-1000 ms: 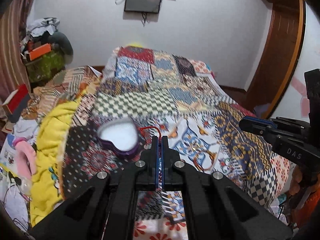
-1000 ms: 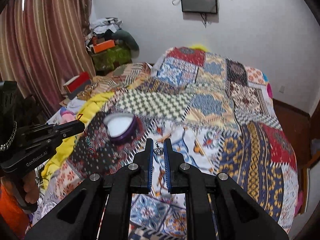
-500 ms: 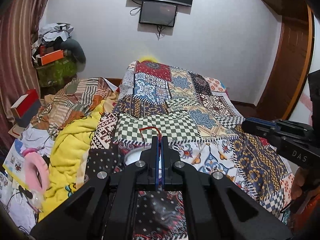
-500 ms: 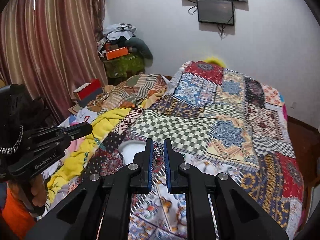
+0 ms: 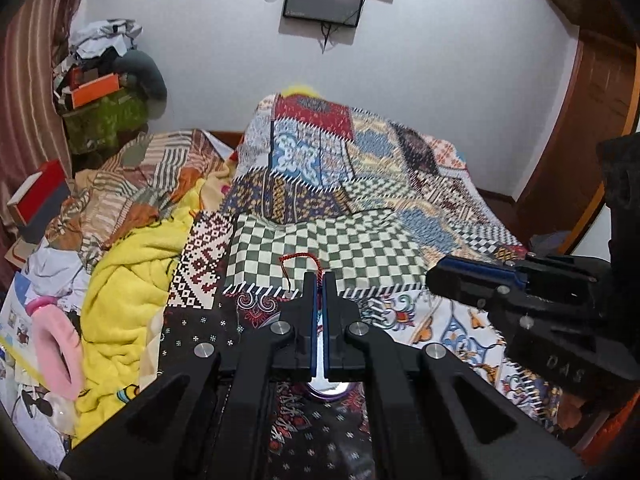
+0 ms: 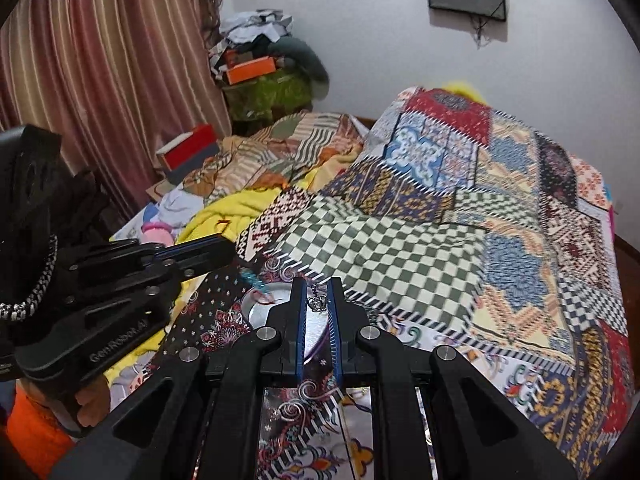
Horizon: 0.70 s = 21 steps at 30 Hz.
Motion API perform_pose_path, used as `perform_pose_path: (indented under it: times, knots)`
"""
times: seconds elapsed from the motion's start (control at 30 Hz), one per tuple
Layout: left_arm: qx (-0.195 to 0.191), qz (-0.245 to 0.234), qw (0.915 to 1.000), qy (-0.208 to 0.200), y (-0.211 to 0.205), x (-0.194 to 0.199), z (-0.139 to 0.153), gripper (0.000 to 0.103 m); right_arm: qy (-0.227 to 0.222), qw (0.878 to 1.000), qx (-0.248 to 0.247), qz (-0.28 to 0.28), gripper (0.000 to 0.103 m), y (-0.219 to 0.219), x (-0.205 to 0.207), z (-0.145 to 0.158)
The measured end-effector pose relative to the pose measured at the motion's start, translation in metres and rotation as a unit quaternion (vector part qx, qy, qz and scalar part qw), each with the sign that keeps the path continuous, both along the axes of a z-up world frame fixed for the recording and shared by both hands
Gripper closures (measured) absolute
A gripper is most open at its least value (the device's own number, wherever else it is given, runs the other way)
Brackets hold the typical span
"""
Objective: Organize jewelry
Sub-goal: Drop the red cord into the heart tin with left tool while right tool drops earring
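Holding a red cord (image 5: pixel 298 258) near the tips, the left claw (image 5: pixel 319 280) has its fingers pressed almost together on it, and a loop of the cord stands up and to the left past the tips. This claw hangs low over the bed (image 5: pixel 328 240), with the purple-rimmed box (image 5: pixel 326 390) directly under it; only a sliver of the box shows below the fingers. The position suggests the cord is meant to be lowered into the box.

The right claw (image 6: pixel 317 302) is clamped on a small silver crown charm (image 6: pixel 317 303), with a narrow gap left between its fingers. In the right wrist view the box (image 6: pixel 266 306) lies just beyond and left of these tips, its white lining open to receive items. A thin red strand lies across its left rim. Both claws are kept close above the box, likely so each piece drops in without snagging the patchwork quilt (image 6: pixel 400 248).

Farther left lie a yellow blanket (image 5: pixel 128 272) and a red box (image 6: pixel 188 152).
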<state>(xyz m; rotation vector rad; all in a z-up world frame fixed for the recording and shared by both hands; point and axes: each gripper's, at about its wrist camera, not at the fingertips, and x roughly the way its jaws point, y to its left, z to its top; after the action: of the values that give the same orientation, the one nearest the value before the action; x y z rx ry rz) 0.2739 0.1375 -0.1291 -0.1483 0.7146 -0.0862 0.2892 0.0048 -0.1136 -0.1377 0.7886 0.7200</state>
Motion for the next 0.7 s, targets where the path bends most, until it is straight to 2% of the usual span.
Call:
perform_pose_path:
  times: [0.4,0.53,0.7]
  knots:
    - [-0.001,0.006,0.9984,0.056,0.017,0.034,-0.048,0.103,0.048,0.997,-0.036,0.044,0.094,0.035,0.018,-0.044]
    - [-0.007,0.008,0.9976,0.068,0.021,0.04,-0.058,0.103,0.059,0.995,-0.056,0.054,0.094,0.043,0.021,-0.059]
    - [0.007,0.014,0.9973,0.071,0.022,0.04,-0.062,0.103,0.074,0.992,-0.072,0.067,0.094,0.049,0.022,-0.074]
